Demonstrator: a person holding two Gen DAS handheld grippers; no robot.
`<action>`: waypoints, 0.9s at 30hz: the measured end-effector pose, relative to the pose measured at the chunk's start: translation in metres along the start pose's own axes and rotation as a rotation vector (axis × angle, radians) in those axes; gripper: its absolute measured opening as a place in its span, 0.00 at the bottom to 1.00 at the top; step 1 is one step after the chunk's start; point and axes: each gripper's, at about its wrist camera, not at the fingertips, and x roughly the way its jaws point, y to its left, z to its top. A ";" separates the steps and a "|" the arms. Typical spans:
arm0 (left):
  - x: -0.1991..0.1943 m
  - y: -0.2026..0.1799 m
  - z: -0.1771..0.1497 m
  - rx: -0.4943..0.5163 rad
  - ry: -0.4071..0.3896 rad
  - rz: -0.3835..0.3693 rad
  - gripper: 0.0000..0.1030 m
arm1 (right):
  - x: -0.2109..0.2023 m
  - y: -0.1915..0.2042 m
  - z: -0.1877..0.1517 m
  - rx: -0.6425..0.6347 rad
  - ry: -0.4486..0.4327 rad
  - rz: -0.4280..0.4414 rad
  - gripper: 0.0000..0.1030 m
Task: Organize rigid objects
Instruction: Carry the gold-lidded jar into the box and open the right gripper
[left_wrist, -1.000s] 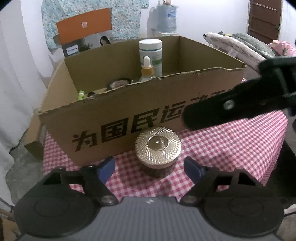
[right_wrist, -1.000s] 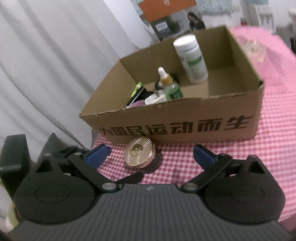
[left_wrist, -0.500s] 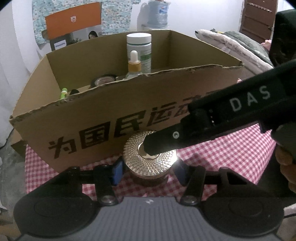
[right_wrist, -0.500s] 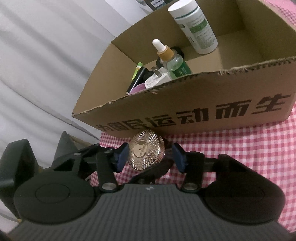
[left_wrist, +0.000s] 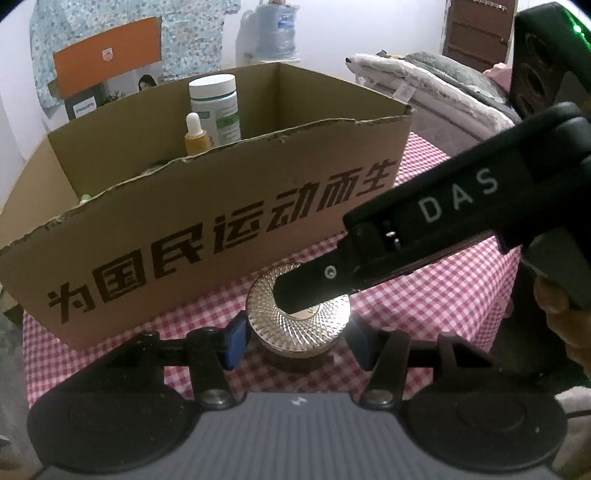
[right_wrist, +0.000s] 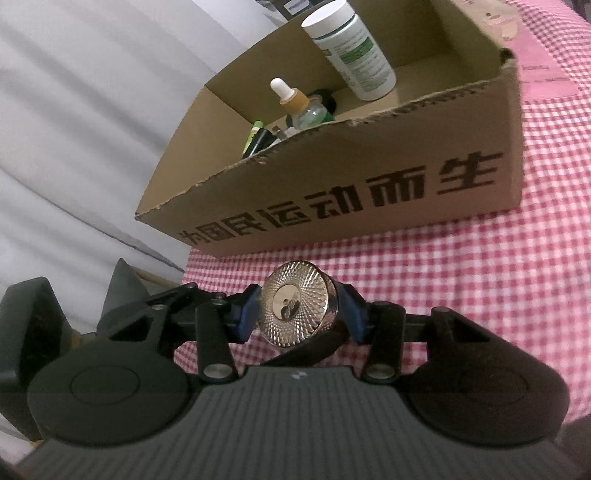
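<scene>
Both tools on the gold-lidded jar, about to go in the box

The jar sits on the checked worktop just in front of the cardboard box. Right tool looks clamped on its lid. Left tool brackets the jar, one pad at the lid edge, but I can't tell if it's gripping. Next up is probably lifting it over the box's front wall. Only the right view shows the dropper bottle and white bottle leaving free floor inside; the left view shows the right tool's finger across the lid.
</scene>
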 end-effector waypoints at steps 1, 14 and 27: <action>0.001 -0.001 0.001 0.006 0.002 0.008 0.57 | -0.001 -0.001 -0.001 0.003 -0.002 -0.002 0.45; 0.018 -0.006 0.005 0.016 0.040 0.034 0.57 | 0.005 -0.007 -0.005 0.026 0.015 -0.004 0.45; 0.023 -0.006 0.005 0.003 0.041 0.041 0.56 | 0.008 -0.008 -0.005 0.041 0.008 0.007 0.46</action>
